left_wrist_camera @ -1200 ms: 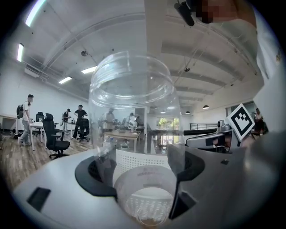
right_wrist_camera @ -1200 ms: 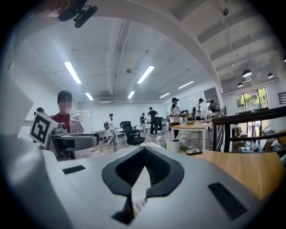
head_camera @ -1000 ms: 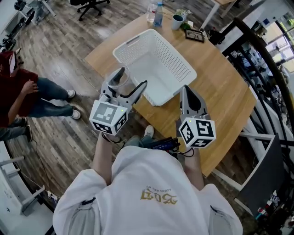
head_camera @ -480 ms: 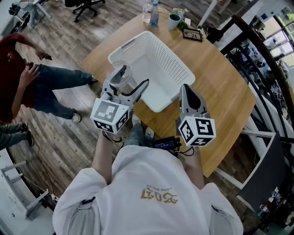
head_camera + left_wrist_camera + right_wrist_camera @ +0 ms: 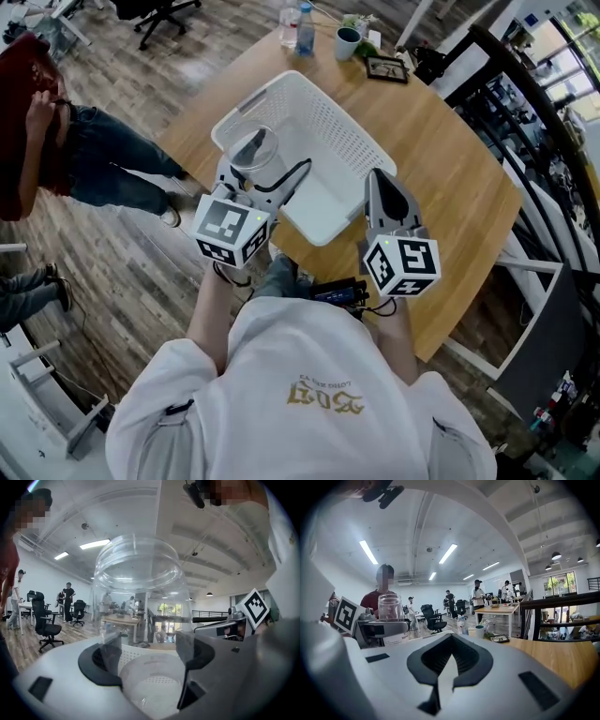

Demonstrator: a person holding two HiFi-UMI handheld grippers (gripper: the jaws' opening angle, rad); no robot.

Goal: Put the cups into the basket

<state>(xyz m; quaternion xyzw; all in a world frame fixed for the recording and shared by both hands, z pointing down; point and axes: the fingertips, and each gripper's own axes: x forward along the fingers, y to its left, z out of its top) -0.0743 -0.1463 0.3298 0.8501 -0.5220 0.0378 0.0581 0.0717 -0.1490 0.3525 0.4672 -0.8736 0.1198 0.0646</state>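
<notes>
Left tongs (image 5: pixel 251 161) clamped on clear cup (image 5: pixel 138 583), 1 cup held above left edge of white basket (image 5: pixel 342 131). Right tongs (image 5: pixel 380 183) closed, empty, over tabletop (image 5: pixel 450 159) beside basket's near right corner.

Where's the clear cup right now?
In the head view it sits left of centre, clamped in the left gripper: the clear cup is held above the left edge of the white basket on the wooden table.
</notes>
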